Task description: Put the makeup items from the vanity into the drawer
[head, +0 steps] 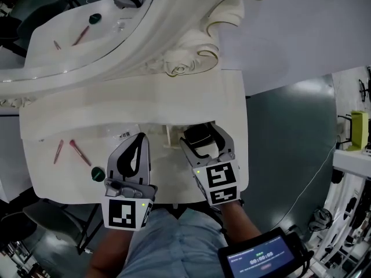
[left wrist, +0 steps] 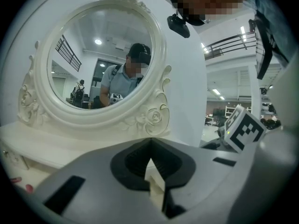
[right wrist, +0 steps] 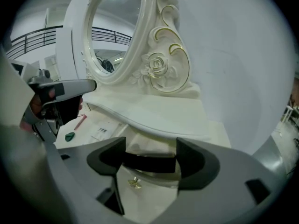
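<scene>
I see nothing stowed: two pink makeup sticks [head: 58, 152] [head: 79, 153] and a round green piece [head: 97, 174] lie lower left. Left claw [head: 141, 136] pressed together; right claw [head: 202, 133] spread before the cream drawer [right wrist: 149, 195], seemingly ajar.

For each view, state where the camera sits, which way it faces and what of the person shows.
Head view: on the head, steeply down at the vanity top; left gripper, right gripper, forearm show.
Left gripper view: rides that gripper, facing the mirror; shut jaws, person's reflection.
Right gripper view: rides that gripper, tilted down at a gold knob; open jaws.
Shared: both gripper views show the carved rose.
</scene>
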Tool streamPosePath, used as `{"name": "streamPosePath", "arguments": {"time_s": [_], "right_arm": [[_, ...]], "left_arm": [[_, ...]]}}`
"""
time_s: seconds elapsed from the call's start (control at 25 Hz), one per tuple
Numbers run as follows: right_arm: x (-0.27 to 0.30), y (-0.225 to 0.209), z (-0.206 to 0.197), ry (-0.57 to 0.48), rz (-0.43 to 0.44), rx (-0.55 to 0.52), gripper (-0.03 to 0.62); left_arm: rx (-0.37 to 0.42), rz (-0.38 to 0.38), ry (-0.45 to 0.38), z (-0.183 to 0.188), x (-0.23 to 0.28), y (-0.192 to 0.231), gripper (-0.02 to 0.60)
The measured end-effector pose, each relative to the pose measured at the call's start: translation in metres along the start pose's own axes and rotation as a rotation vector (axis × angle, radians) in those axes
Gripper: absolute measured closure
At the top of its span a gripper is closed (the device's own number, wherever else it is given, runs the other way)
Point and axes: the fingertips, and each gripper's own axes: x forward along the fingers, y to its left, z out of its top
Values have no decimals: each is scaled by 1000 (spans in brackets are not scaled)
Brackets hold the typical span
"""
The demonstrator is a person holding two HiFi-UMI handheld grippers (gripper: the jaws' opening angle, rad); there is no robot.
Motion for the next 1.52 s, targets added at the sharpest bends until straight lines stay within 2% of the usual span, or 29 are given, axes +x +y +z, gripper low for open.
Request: {"name": "streamPosePath", "arguments": {"time_s": [1.0, 1.52], "right_arm": [[-27, 15, 0, -62, -38, -34, 266], [-46, 35, 9, -111, -10, -72, 267]], "left_arm": [[19, 1, -36, 7, -31, -11, 581], [36, 27, -97, 21, -57, -16, 581]]}}
